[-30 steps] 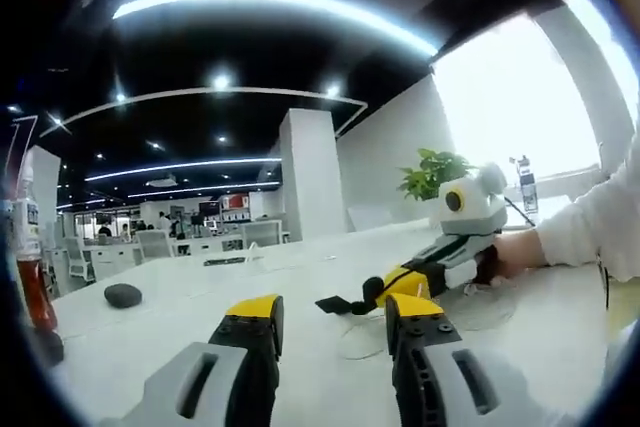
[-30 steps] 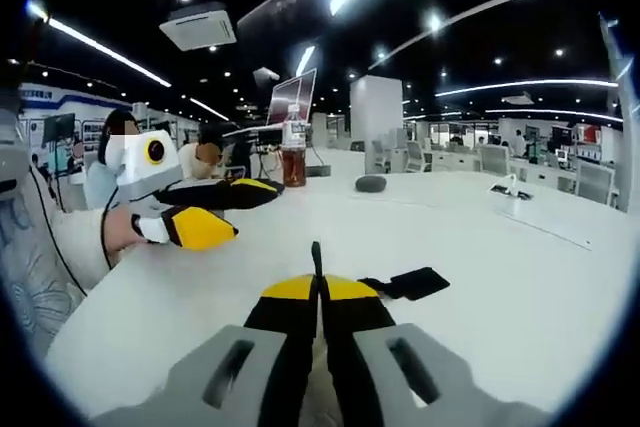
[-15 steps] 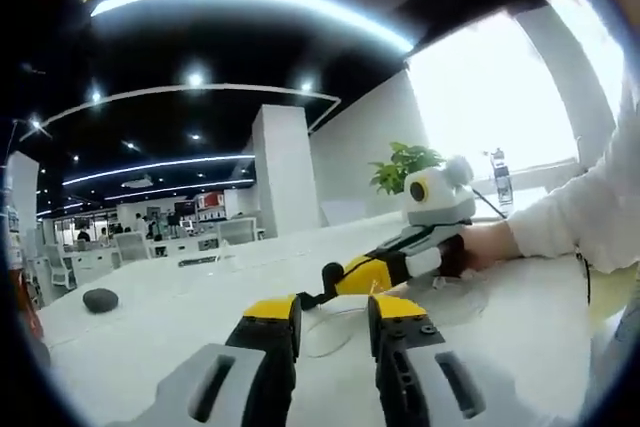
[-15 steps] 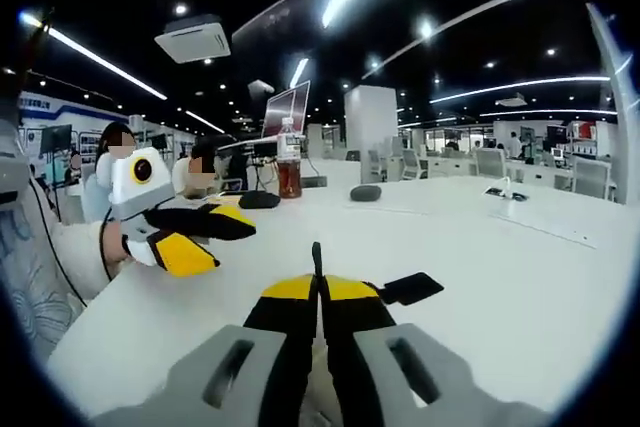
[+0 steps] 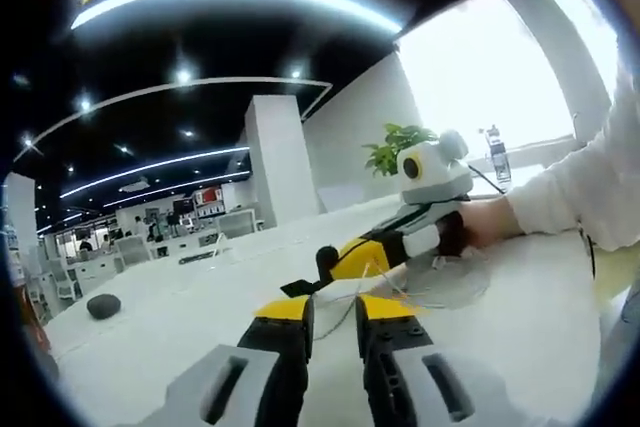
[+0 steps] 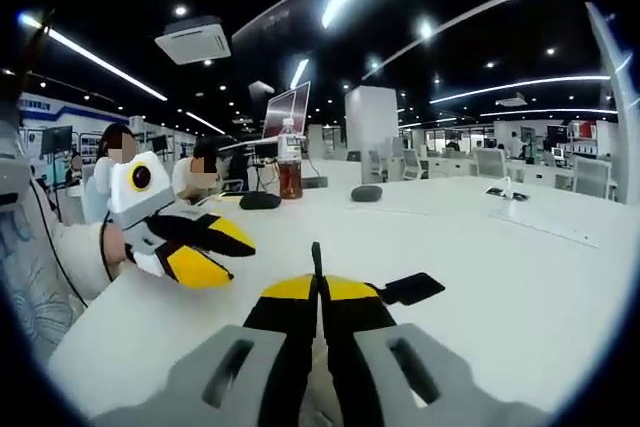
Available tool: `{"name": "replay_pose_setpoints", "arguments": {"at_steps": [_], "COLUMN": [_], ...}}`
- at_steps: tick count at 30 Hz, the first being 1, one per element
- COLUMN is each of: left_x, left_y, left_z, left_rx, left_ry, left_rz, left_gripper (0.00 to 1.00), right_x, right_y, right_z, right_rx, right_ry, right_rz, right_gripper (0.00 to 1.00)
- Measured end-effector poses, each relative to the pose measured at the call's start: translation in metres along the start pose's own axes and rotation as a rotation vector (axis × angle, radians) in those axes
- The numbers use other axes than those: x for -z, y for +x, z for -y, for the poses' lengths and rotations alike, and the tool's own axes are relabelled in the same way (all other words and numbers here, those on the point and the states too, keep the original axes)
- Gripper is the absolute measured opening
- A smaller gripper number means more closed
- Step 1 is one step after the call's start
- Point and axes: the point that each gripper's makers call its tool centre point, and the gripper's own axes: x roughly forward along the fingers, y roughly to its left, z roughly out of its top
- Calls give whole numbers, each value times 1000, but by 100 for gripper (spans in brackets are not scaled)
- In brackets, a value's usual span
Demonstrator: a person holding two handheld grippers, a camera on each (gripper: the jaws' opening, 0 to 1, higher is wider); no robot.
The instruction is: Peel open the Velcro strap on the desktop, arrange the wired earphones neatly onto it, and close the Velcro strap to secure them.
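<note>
In the left gripper view, the left gripper [image 5: 333, 309] rises from the bottom edge with its yellow-tipped jaws set narrowly apart, a slim gap between them and nothing gripped. Just beyond those tips, the right gripper [image 5: 322, 267] comes in from the right, held in a person's hand [image 5: 487, 230] with a white sleeve behind it; its yellow jaws are pressed together on the black Velcro strap [image 5: 298, 287], whose flat free end pokes out to the left of its tips, lifted a little off the white desktop [image 5: 180, 347]. Thin strands of the wired earphones [image 5: 395, 289] loop on the desktop under and just beside the right gripper, one strand running down toward the gap in the left gripper's jaws; whether it touches them I cannot tell. A dark rounded object [image 5: 103, 306] lies well apart on the left. In the right gripper view, the right gripper [image 6: 320, 287] has its jaws closed tight, with a thin black edge of the strap standing up between the tips and a wider black flap [image 6: 405, 289] spreading flat to the right of them. The left gripper [image 6: 222, 250] hangs to the left, above the desktop [image 6: 520, 287], jaws slightly parted. A bottle of brown drink [image 6: 291, 162] stands far back.
</note>
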Motion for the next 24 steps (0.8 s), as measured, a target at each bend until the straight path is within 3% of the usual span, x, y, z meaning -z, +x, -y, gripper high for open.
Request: {"name": "replay_pose_setpoints", "arguments": {"at_steps": [13, 20, 24], "left_x": [-4, -9, -22], "left_y": [-3, -19, -29], "left_z": [6, 42, 65], "left_rx": [34, 136, 229], "left_ry": [-21, 8, -11], "left_rz": [11, 21, 91], "left_gripper": [6, 6, 6], "right_x": [0, 1, 7], "right_y": [0, 2, 4], "right_z": [2, -1, -10], "right_rx": [4, 1, -6], "right_ry": [5, -2, -54], "right_rz": [-1, -6, -51], "right_gripper": [4, 4, 4]}}
